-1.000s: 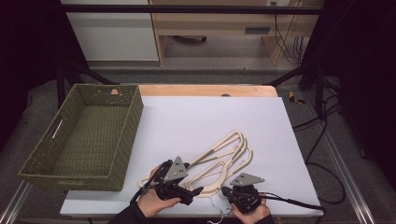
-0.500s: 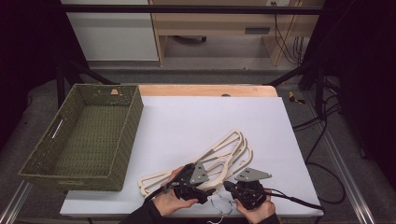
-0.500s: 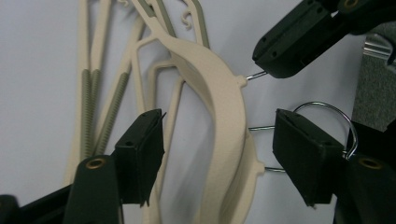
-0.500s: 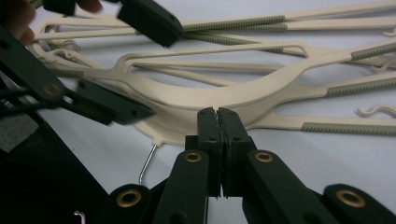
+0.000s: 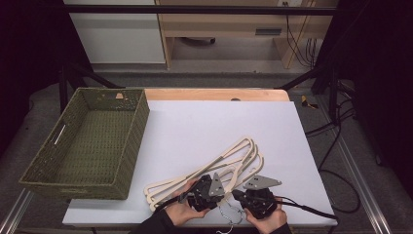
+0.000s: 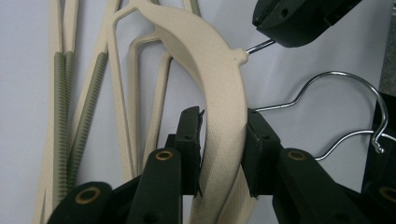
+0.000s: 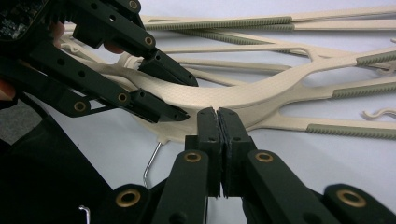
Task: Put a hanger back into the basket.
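Several cream plastic hangers (image 5: pixel 229 158) lie stacked on the white table top (image 5: pixel 219 117) near its front edge. My left gripper (image 6: pixel 224 144) has just been closing, and its pads now sit against both sides of the top hanger (image 6: pixel 219 84) at its curved neck. In the high view the left gripper (image 5: pixel 220 189) is close beside my right gripper (image 5: pixel 237 195). The right gripper (image 7: pixel 217 126) is shut just in front of that neck (image 7: pixel 224 95). In the left gripper view the top hanger's hook wire (image 6: pixel 259 45) runs into its tip.
An empty green woven basket (image 5: pixel 139 126) stands at the table's left. More metal hooks (image 5: pixel 229 212) lie at the front edge between the two hands. One hook (image 6: pixel 345 77) curves just right of the left jaws. Cables trail off to the right.
The left gripper slid right along the hangers from their left end to the neck, beside the right gripper, and its jaws closed around the top hanger. The right gripper stayed put.
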Motion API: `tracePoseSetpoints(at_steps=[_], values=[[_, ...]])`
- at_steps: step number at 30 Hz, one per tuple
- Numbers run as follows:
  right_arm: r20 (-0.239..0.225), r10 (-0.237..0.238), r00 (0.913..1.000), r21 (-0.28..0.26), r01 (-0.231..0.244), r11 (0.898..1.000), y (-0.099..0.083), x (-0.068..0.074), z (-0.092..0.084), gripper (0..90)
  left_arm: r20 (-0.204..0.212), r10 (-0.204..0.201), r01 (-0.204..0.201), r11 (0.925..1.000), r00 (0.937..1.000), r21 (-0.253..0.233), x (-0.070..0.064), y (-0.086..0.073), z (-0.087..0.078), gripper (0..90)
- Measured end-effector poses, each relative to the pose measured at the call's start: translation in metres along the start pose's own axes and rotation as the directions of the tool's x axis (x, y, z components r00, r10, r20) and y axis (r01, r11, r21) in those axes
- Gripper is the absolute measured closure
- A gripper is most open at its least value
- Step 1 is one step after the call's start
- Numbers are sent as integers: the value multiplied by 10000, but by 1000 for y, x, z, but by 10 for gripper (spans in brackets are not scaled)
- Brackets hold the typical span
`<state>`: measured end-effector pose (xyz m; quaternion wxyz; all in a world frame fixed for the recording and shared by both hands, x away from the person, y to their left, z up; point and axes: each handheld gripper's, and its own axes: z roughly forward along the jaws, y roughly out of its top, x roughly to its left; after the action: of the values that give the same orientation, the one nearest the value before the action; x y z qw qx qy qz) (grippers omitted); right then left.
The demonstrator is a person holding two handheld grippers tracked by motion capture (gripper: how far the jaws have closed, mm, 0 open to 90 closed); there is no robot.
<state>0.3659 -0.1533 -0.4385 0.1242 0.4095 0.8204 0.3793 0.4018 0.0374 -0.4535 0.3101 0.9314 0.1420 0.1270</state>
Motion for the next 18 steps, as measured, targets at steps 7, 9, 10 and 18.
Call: tracePoseSetpoints(at_steps=[7,9,10,18], values=[[-380,-48,9993,-698,21,9976,4,-4,-10,831,-207,264,-269,9993,9994,-259,0,2,-10,737],[-403,-16,9992,-1171,-32,9931,7,-7,-18,786,-240,208,-216,9992,9995,-336,2,2,-13,743],[-312,-54,9995,-1423,9,9898,8,-9,-22,772,-218,125,-134,9991,9997,-413,2,1,-15,744],[399,274,9988,-2794,-152,9600,8,-32,-48,621,-396,-151,121,9971,9991,-749,10,2,-33,759]])
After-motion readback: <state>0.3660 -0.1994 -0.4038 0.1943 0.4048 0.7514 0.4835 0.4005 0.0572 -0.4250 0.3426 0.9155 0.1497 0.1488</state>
